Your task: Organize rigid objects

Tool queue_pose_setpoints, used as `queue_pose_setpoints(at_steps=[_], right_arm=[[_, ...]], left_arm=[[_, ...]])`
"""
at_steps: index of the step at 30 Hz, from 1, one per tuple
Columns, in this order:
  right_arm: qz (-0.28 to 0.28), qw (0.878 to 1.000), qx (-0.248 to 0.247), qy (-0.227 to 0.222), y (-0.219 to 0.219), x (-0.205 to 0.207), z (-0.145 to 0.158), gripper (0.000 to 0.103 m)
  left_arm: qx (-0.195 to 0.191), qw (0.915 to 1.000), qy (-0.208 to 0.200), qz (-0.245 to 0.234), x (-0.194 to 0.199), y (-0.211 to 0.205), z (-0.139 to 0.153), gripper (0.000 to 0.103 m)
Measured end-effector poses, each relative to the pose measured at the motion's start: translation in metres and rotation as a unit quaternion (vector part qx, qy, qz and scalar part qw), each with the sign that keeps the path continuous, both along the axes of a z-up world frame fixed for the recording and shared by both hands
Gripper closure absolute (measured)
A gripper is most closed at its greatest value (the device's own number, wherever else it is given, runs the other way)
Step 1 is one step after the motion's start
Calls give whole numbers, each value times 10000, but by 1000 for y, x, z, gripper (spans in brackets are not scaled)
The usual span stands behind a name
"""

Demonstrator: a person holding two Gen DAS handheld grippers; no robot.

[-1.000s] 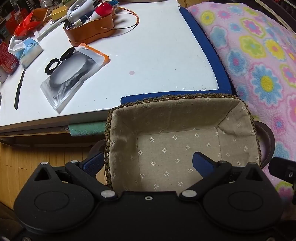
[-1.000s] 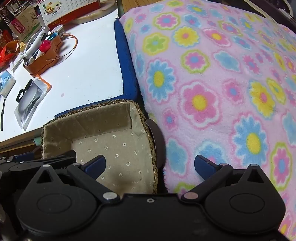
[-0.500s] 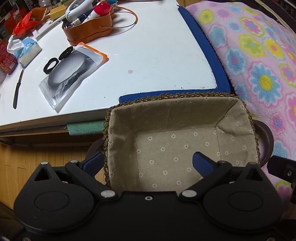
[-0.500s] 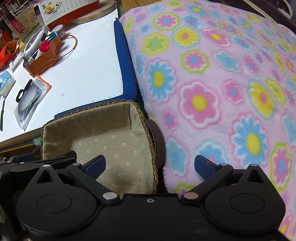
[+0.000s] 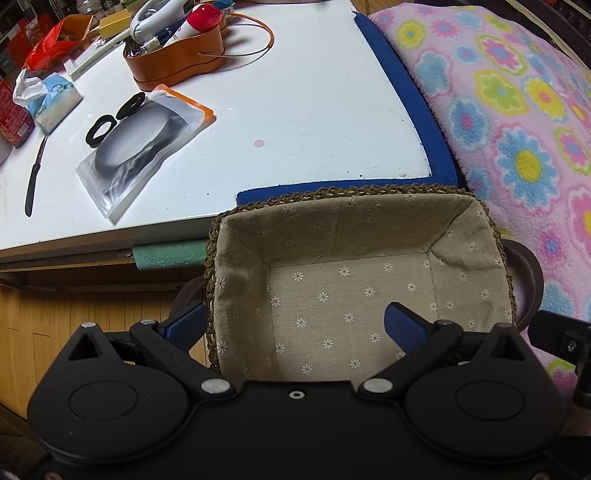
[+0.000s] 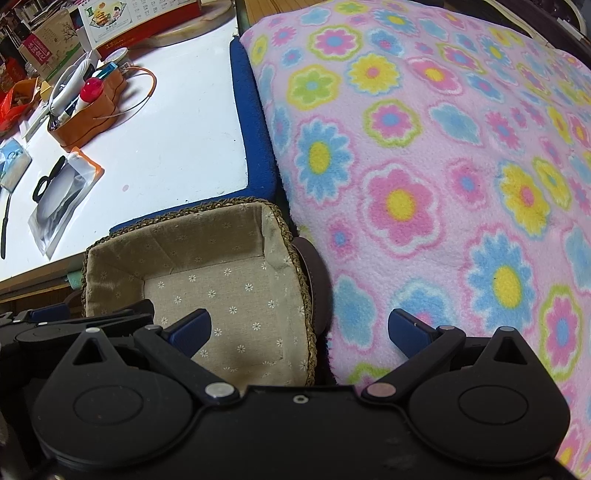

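An empty woven basket with a beige flower-print lining sits below the table's near edge; it also shows in the right wrist view. My left gripper is open, its jaws astride the basket's left wall. My right gripper is open, its jaws astride the basket's right wall and brown handle. On the white table lie a plastic pouch, two black rings, a black knife and an orange organizer holding tools.
A pink flowered blanket covers the area right of the table. A tissue pack and red bag lie at the table's far left. Boxes and a calendar stand at the back. Wooden floor shows below left.
Both grippers and the basket have held almost still; the view shifted only slightly, with the basket a little lower in the left wrist frame.
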State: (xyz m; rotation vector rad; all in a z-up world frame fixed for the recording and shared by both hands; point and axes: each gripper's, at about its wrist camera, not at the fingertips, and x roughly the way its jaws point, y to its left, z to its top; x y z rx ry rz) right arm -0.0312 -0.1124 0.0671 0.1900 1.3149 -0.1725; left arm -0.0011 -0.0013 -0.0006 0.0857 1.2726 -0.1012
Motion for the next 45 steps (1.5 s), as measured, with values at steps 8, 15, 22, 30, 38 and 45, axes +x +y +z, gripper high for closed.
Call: queue_pose_setpoints(at_steps=[8,15,22,30,38,45], right_arm=[[-2,10000,-11,3,0,0,0,1],[-18,10000,-62,15,-1,0,-1,1],[-22,9999,-148,-13,-1,1,0,1],[-86,9998,-156,-129,-3,-2,4,1],[-386,9970,-225,-637,-33,-33,28,1],[-1339,9835,-655,-1028,-138,-119,68,1]], left_arm=[[-7,10000,-13,4,-1,0,1,4],[-14,10000,-18,-4,0,-1,1,5],[26,10000,-29,-27,0,-1,0,5],[-155,9994,-293,-40,1,-2,8,5],[-256,9941,-874,-585,-10,-21,21,5],[-252,9846,-1189,-1256,-30,-45,36,5]])
